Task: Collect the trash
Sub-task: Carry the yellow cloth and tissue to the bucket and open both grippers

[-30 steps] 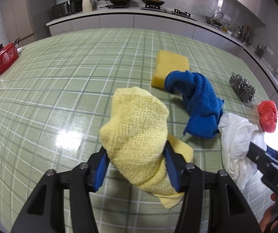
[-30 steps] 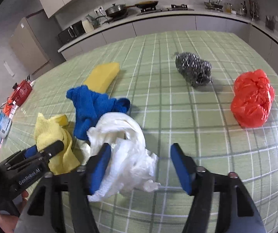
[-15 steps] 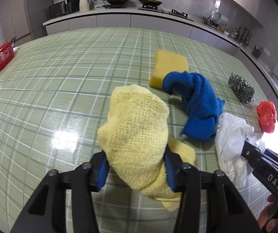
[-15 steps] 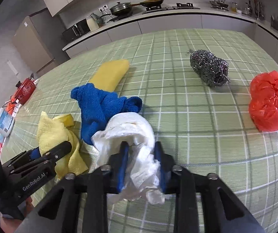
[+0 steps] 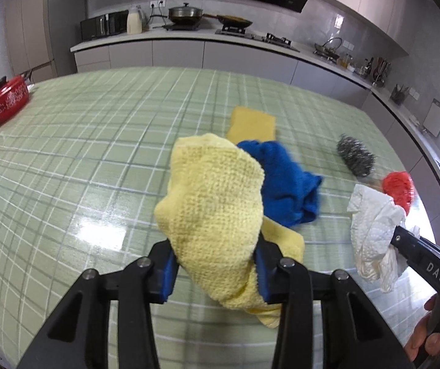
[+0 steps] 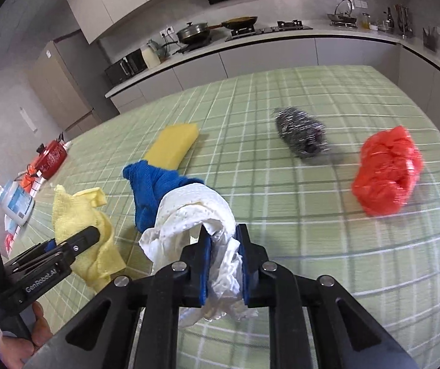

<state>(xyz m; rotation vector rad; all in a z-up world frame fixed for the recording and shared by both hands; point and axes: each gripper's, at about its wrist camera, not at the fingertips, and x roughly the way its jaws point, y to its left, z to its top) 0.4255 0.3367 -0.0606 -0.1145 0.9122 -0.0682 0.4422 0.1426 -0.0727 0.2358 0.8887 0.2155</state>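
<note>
The left gripper [image 5: 215,266], its jaws just closing in, clamps the yellow knitted cloth [image 5: 216,212] above the green checked table [image 5: 66,153]. The right gripper [image 6: 223,264] pinches the crumpled white paper towel [image 6: 195,212] tight. The blue cloth [image 6: 152,184] lies at eleven o'clock from it, the red plastic bag [image 6: 387,170] at two.

We see the yellow cloth [image 5: 213,212] covering the near end of the blue cloth [image 5: 284,184] and one corner of the yellow sponge [image 5: 253,121] in the left wrist view. The steel scourer [image 6: 301,133] and red bag [image 6: 387,170] smear with blur (edges unclear). The crumpled white paper [image 6: 195,215] hides the blue cloth's near part in the right wrist view, and the picture's edge cuts off the person's fingers [image 5: 426,332] behind the right tool [image 5: 404,240]
</note>
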